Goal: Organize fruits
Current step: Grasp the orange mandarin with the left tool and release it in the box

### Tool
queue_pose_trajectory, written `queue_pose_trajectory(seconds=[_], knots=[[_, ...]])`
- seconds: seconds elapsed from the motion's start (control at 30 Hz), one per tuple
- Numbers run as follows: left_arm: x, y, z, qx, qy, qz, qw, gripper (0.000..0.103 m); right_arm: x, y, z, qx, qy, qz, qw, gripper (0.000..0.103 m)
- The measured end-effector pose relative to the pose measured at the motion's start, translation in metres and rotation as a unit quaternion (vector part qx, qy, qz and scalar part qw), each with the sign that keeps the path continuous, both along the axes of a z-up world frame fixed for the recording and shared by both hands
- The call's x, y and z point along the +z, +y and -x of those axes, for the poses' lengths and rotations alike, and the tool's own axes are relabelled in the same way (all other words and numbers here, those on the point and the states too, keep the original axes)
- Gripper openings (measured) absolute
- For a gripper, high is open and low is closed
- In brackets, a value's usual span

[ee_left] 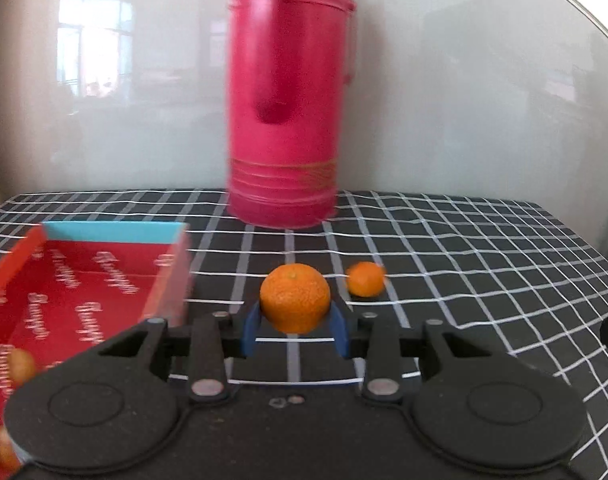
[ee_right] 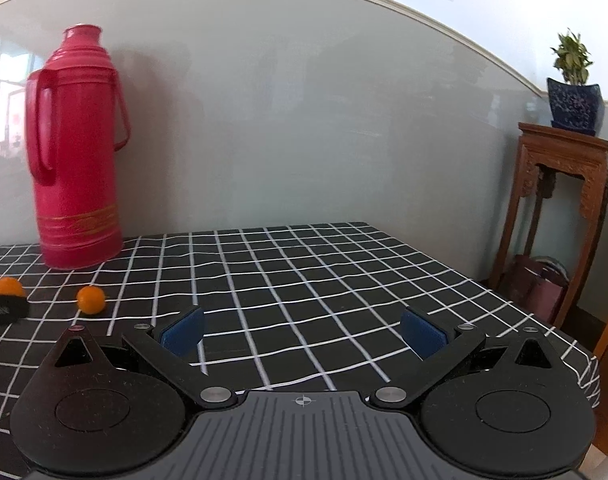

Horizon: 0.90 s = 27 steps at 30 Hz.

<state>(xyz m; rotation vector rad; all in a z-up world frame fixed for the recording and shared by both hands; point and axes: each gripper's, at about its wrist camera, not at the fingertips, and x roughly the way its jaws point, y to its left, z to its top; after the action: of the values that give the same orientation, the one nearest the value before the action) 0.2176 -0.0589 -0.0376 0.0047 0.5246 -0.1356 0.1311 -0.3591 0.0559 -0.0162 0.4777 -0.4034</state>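
My left gripper (ee_left: 295, 330) is shut on an orange (ee_left: 295, 297) and holds it above the checked cloth. A smaller orange (ee_left: 365, 278) lies on the cloth just behind it to the right. A red box (ee_left: 84, 280) with a blue far wall stands at the left, with a few oranges (ee_left: 20, 364) inside near its front. In the right wrist view my right gripper (ee_right: 302, 334) is open and empty over the cloth. The small orange (ee_right: 90, 299) lies at its far left, and the held orange (ee_right: 7, 287) shows by the left gripper's tip (ee_right: 4, 310).
A tall red thermos (ee_left: 286, 100) stands at the back of the table against the grey wall; it also shows in the right wrist view (ee_right: 78, 152). A wooden stand (ee_right: 559, 216) with a potted plant (ee_right: 573, 84) is beyond the table's right edge.
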Motion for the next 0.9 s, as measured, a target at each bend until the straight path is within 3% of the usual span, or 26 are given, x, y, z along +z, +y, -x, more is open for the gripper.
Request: queue_pose_trajectory(seconds=[0.3, 0.9], knots=[[0.013, 0.06, 0.004, 0.08, -0.009, 0.007, 0.9967, 0.028, -0.007, 0.033, -0.013, 0.048, 0.007, 0.003, 0.999, 0.103], [0.006, 0.145, 0.002, 0.187, 0.046, 0.052, 0.9798, 0.035, -0.017, 0.077, -0.033, 0.105, 0.016, -0.012, 0.994, 0.103]])
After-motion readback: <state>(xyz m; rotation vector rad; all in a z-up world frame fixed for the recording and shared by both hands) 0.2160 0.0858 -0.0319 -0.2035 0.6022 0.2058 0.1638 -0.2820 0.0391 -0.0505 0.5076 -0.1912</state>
